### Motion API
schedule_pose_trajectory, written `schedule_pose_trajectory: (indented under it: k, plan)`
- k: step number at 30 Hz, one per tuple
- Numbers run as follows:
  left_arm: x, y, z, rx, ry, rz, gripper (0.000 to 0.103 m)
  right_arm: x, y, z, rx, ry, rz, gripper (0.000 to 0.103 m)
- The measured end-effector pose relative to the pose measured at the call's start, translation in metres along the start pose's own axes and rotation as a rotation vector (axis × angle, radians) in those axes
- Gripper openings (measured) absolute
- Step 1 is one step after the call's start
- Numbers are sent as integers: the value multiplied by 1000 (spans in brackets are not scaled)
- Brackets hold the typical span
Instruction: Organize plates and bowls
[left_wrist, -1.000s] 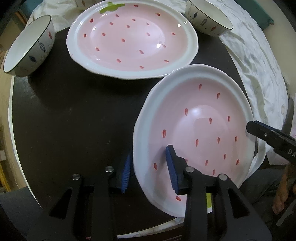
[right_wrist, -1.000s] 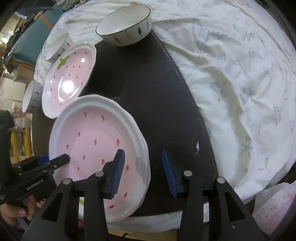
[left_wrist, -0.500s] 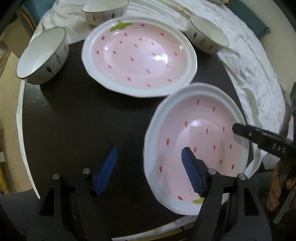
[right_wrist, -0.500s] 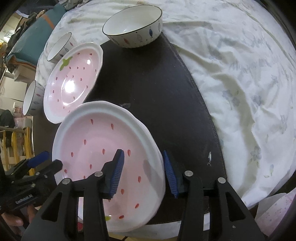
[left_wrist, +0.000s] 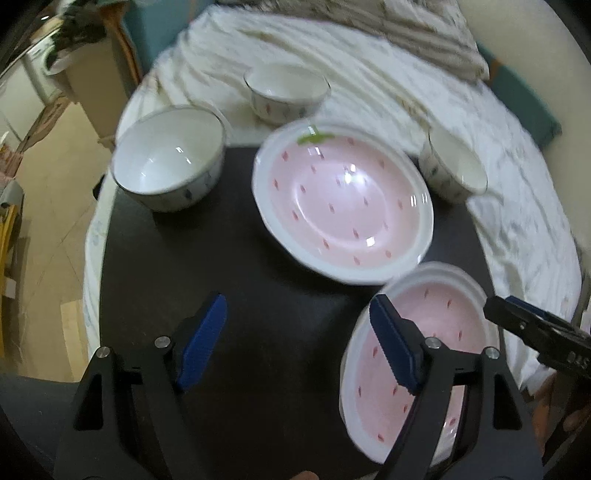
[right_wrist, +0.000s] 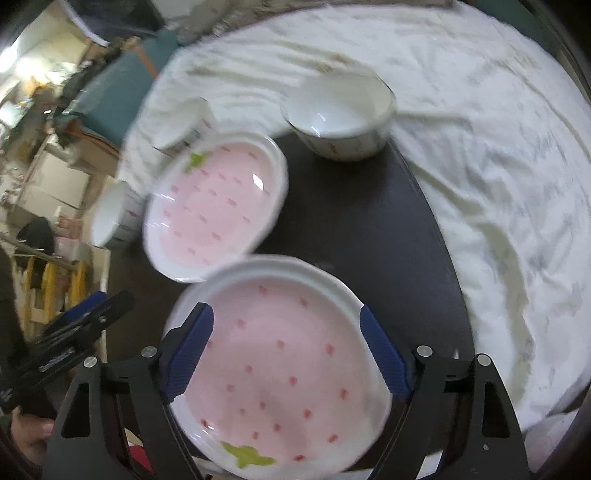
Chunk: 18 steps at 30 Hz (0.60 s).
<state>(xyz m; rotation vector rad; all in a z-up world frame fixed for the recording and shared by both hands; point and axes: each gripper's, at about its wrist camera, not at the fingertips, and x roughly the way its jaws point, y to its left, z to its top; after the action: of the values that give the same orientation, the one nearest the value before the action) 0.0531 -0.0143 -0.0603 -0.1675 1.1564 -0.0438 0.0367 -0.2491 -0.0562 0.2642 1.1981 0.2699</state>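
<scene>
Two pink strawberry-pattern plates lie on the dark round table (left_wrist: 258, 295). The near plate (left_wrist: 439, 321) (right_wrist: 280, 391) shows a doubled rim, as if stacked on another. The far plate (left_wrist: 343, 199) (right_wrist: 214, 206) lies just beyond it. My left gripper (left_wrist: 299, 343) hangs open over bare table, its right finger in front of the near plate's left rim. My right gripper (right_wrist: 288, 350) stands wide open above the near plate, holding nothing. White patterned bowls stand around: one at the left (left_wrist: 170, 162), one at the back (left_wrist: 286, 92), one at the right (left_wrist: 454, 166) (right_wrist: 340, 114).
A rumpled white cloth (right_wrist: 498, 184) covers the surface behind and to the right of the table. Each view shows the other gripper at its edge: the right gripper (left_wrist: 535, 332), the left gripper (right_wrist: 81, 325). Floor and furniture lie off the table's left edge (left_wrist: 44, 221).
My left gripper let go of the near plate's rim, opened wide and drew back. My right gripper opened from around the plate's right rim and pulled back too. The plate now lies flat.
</scene>
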Motion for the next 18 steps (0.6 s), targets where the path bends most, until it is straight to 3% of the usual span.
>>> schedule_pose_trajectory:
  k: [3, 6, 8, 14, 18]
  plan:
    - [-7, 12, 5, -45, -34, -3, 103, -9, 14, 7, -38, -69, 15, 88]
    - [-7, 19, 6, -69, -16, 0, 103, -19, 24, 14, -33, -137, 58, 103]
    - [-10, 22, 6, -70, -44, 31, 103, -24, 28, 17, -31, -178, 64, 103]
    - [-28, 21, 15, -21, -174, 120, 103, -27, 27, 30, -17, -233, -53, 103]
    - [-28, 22, 25, -20, -175, 131, 103, -24, 18, 36, 15, -227, -85, 103]
